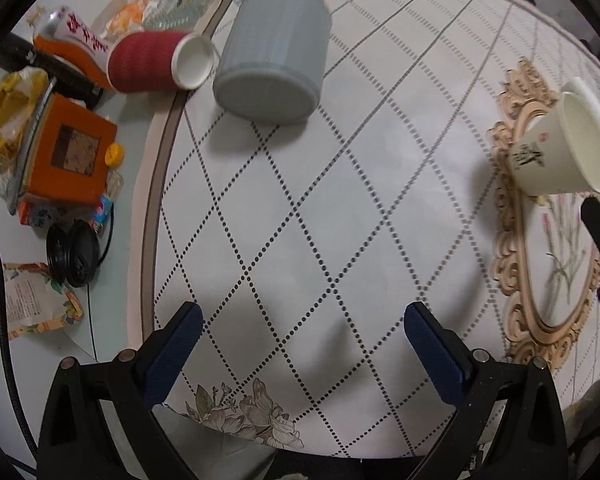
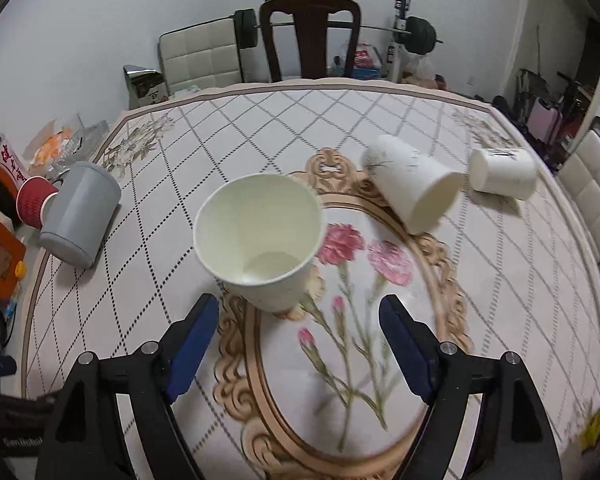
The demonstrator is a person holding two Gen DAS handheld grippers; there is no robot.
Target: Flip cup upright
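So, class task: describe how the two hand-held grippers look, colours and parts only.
Both match: the left hand-held gripper and the right hand-held gripper each have a black angular frame with silver round bolts and two flat dark-blue finger pads.

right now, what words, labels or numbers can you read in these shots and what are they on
None can be read for certain.
Red and white packet: large red Chinese characters, too distorted to quote.
Held paper cup: black brush calligraphy with a small red seal, blurred.
Printed leaflet: small text, too small.
Tipped white cup: dark marks, unreadable.
Right gripper body: faint embossed lettering, unclear.
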